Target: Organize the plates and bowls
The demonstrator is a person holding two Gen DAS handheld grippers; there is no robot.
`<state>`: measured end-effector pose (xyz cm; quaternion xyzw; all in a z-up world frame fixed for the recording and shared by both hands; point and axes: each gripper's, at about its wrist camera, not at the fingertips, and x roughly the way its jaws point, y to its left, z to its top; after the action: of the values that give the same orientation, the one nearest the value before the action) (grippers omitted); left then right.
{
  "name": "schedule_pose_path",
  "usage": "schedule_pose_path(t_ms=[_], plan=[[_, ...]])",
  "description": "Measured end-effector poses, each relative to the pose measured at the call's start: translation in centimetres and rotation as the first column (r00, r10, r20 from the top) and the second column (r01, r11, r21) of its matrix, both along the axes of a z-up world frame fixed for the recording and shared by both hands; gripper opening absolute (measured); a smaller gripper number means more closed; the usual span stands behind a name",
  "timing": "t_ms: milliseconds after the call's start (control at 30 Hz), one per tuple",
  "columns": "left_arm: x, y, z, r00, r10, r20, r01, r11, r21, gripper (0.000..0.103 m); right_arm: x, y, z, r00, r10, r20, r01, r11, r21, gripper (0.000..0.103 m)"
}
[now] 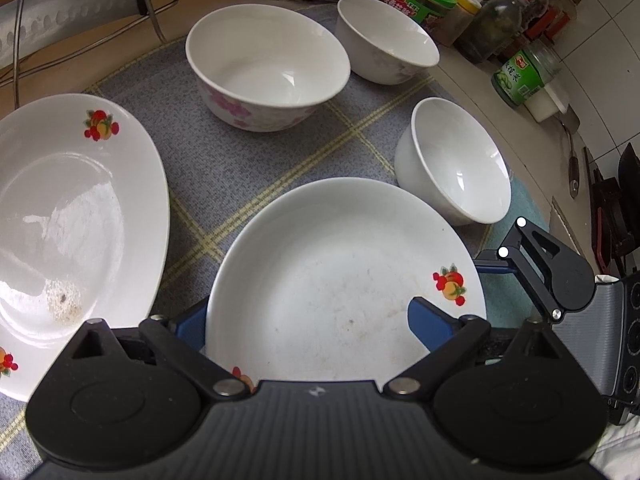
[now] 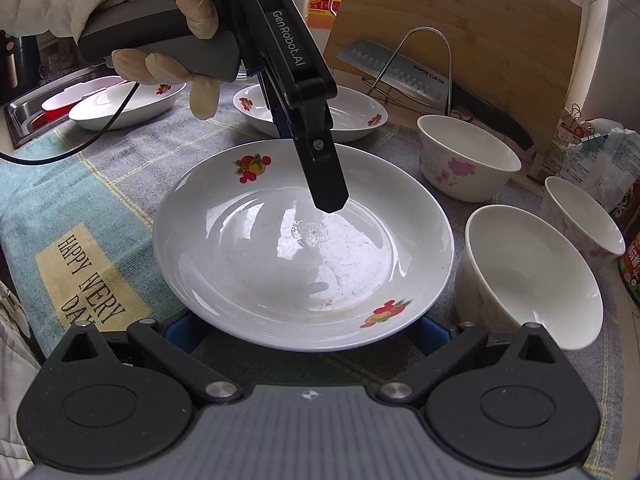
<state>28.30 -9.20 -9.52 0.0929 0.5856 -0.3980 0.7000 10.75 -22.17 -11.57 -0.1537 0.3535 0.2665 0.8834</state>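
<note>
A white plate with fruit prints (image 1: 344,276) (image 2: 304,248) lies on the grey checked cloth. My left gripper (image 1: 308,328) is open, its blue pads (image 1: 430,328) straddling the plate's near rim; it also shows from the side in the right wrist view (image 2: 324,184), hanging over the plate. My right gripper (image 2: 304,336) is open, fingers under the plate's near edge, and shows at the plate's right (image 1: 548,272). A second fruit plate (image 1: 68,232) (image 2: 312,116) lies to the left. Three white bowls stand behind: a large flowered one (image 1: 268,64) (image 2: 468,156), and two smaller (image 1: 384,36) (image 1: 456,160).
A SUPOR knife (image 1: 68,12) rests on a wire rack against a cutting board (image 2: 460,40). Jars and bottles (image 1: 516,44) crowd the back right. A third plate (image 2: 124,100) lies near a sink at the cloth's far end.
</note>
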Motion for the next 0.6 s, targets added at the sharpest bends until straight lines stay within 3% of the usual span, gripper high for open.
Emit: schedule_pose_path(t_ms=[600], plan=[[-2.5, 2.2, 1.6, 0.995, 0.092, 0.024, -0.092, 0.996, -0.01, 0.098, -0.5, 0.2, 1.1, 0.996, 0.088, -0.009, -0.088, 0.996, -0.002, 0.103]])
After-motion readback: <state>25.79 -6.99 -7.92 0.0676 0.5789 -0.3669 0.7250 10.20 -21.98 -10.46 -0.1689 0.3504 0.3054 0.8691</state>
